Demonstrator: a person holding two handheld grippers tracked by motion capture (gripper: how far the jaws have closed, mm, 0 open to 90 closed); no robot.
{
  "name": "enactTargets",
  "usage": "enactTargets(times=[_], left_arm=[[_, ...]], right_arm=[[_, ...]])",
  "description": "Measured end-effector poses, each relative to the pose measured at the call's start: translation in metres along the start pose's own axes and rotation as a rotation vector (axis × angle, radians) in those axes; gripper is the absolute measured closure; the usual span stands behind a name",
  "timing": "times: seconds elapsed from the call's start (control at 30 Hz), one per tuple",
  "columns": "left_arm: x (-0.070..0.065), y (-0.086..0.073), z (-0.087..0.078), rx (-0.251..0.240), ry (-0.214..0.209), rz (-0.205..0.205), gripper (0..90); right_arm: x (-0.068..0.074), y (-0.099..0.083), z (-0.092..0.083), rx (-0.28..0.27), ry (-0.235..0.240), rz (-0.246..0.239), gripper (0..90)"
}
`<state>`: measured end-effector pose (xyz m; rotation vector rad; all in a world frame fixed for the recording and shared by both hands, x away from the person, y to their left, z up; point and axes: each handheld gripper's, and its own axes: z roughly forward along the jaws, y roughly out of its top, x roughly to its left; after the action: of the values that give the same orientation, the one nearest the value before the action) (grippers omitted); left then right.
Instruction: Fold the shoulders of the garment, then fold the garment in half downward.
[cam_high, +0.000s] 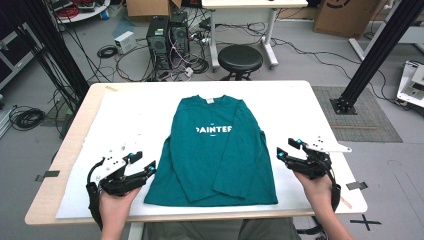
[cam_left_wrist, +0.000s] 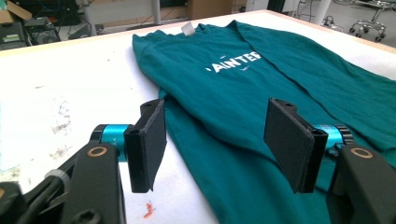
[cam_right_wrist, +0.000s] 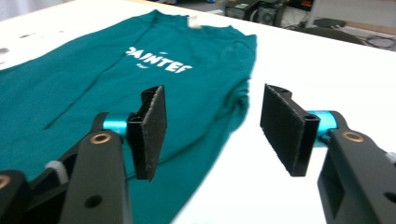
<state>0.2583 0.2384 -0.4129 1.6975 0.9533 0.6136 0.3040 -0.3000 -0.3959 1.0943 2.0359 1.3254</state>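
Observation:
A teal long-sleeved shirt (cam_high: 215, 145) with white lettering lies flat, front up, on the white table cover (cam_high: 300, 110), both sleeves folded in over the body. My left gripper (cam_high: 144, 162) hovers open at the shirt's lower left corner. In the left gripper view its jaws (cam_left_wrist: 217, 142) stand wide apart over the shirt (cam_left_wrist: 261, 93) edge with nothing pinched. My right gripper (cam_high: 287, 148) is open just off the shirt's right side. In the right gripper view its jaws (cam_right_wrist: 212, 130) straddle the shirt (cam_right_wrist: 116, 84) edge and bare cover, gripping nothing.
Wooden table edges (cam_high: 75, 145) frame the cover. Behind the table stand a black stool (cam_high: 240, 59), two computer towers (cam_high: 167, 40) with tangled cables, and a white desk. Black frame posts (cam_high: 380, 50) rise at both sides. A small red mark (cam_left_wrist: 148, 210) sits near the left jaws.

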Motion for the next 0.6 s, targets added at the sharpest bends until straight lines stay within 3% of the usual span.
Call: enactTargets(times=[0.37, 0.47, 0.6], left_arm=[[0.000, -0.002, -0.005, -0.001, 0.024, -0.006, 37.5], [-0.002, -0.002, -0.003, 0.016, 0.019, -0.021, 37.4], [-0.010, -0.004, -0.001, 0.045, 0.015, -0.022, 37.4]], right_arm=[[-0.006, 0.000, 0.005, 0.016, -0.031, 0.027, 32.8], [-0.006, 0.001, 0.006, 0.010, -0.033, 0.013, 32.4], [-0.001, 0.000, 0.004, 0.020, -0.031, 0.033, 32.4]])
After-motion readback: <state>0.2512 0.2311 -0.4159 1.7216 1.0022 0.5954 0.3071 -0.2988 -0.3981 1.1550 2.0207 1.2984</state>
